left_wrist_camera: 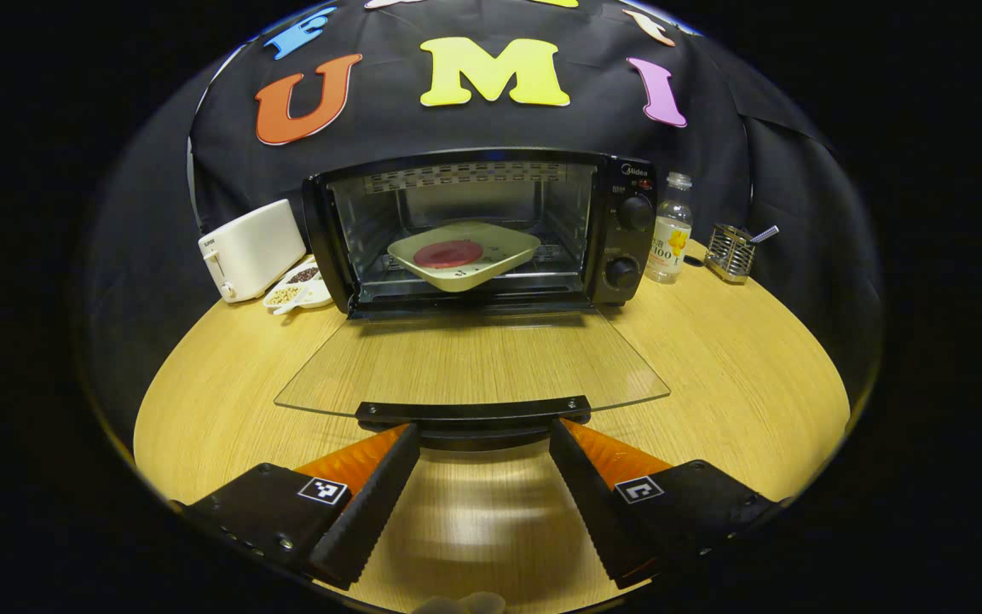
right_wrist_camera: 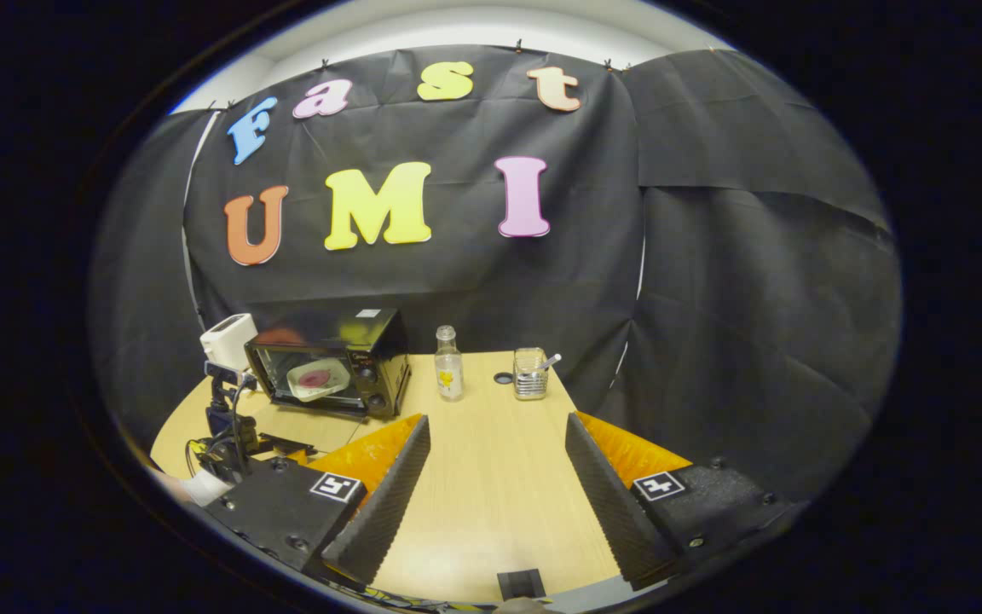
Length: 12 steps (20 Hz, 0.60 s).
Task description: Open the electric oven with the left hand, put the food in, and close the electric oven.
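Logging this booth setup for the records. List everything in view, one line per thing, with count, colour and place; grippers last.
Black electric oven: one, rear centre of table, glass door folded down flat.
Pale square plate with a round red food piece: one, on the oven rack.
White toaster: one, left of oven.
Small white divided dish of seeds or grains: one, in front of toaster.
Clear bottle with yellow label: one, right of oven.
Wire mesh holder: one, metal, right of bottle, holding a utensil.
Round light wooden table: one, under everything.
Left gripper: open, fingers either side of the door handle.
Right gripper: open, over bare table.
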Each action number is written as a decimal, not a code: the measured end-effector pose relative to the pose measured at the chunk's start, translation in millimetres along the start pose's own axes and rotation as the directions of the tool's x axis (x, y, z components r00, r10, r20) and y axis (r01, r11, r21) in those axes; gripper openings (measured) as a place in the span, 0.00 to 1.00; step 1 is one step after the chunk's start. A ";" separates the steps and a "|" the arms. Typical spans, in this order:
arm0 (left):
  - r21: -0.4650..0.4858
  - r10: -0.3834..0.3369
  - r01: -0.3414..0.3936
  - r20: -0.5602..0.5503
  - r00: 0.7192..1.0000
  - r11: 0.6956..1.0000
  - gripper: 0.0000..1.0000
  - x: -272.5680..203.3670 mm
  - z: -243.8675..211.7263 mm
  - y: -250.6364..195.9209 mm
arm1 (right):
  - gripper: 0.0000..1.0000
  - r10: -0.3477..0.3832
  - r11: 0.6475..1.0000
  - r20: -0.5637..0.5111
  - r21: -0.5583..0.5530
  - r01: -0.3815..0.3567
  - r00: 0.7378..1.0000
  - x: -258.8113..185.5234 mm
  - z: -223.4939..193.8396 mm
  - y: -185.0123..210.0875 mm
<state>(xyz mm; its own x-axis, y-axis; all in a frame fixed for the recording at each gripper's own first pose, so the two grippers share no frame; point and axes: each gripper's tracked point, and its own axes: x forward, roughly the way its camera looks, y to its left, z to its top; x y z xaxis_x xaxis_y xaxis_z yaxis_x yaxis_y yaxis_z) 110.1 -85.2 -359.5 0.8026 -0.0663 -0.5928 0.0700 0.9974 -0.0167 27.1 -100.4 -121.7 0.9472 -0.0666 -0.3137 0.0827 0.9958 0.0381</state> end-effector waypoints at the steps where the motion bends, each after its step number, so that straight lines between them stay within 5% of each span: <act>1: -0.001 0.000 0.000 0.008 1.000 1.000 0.98 -2.1 4.1 0.1 | 1.00 0.004 1.000 0.002 0.004 -0.004 1.000 0.5 0.4 1.5; 12: 0.014 0.011 -0.013 0.125 0.992 1.000 0.98 -16.0 74.5 6.1 | 1.00 0.021 0.999 0.016 0.042 -0.021 1.000 0.2 3.1 9.0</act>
<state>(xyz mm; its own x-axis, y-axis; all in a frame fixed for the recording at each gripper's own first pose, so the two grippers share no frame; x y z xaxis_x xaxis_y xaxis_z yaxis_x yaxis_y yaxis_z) 141.8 -80.2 -290.1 0.8713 -0.0585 -0.4873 0.0682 0.9977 0.0021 29.0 -91.6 -118.4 0.9534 -0.0471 -0.2979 0.0755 0.9935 0.0847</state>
